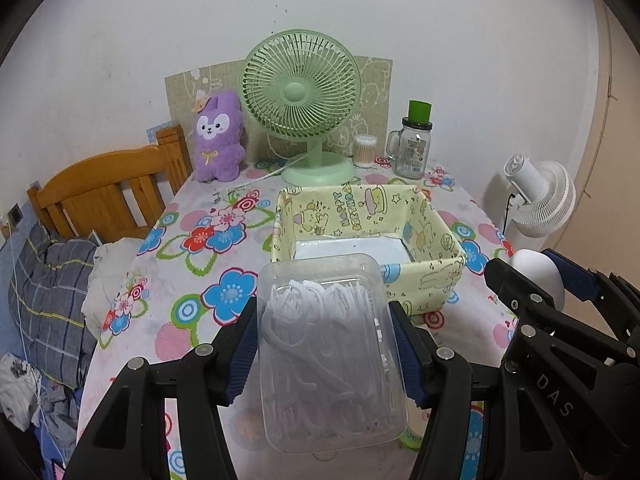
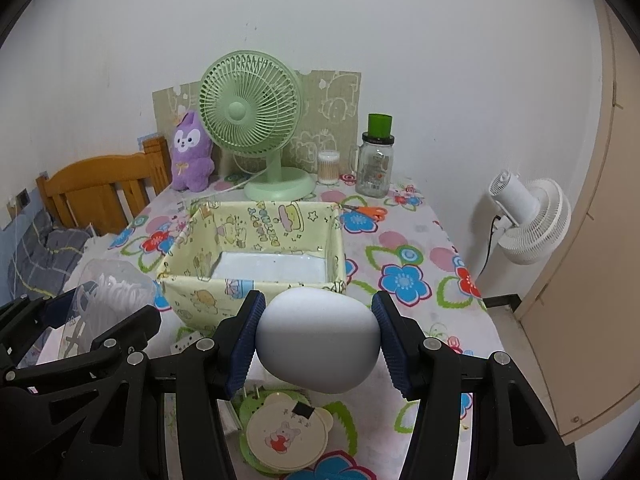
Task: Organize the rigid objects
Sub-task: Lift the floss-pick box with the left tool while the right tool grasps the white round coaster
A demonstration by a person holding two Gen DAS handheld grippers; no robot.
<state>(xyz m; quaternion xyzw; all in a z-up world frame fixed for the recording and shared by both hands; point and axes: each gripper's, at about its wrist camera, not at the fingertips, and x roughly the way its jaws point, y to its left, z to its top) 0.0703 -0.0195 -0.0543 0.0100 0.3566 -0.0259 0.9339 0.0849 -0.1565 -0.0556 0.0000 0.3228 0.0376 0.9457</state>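
Two things are held up near the bin: a clear box squeezed in the left fingers, a white egg in the right fingers. Nothing is put in yet.

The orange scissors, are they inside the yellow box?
No, the orange scissors lie on the flowery tablecloth behind the yellow box, beside its far right corner.

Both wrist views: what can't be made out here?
- Yellow cartoon-print fabric basket: right wrist view, near wall hides the floor's front.
- Round cream bear-print case: right wrist view, white egg-shaped object covers its top.
- Orange-handled scissors: right wrist view, basket hides the blades.
- Glass mug jar: label too small.
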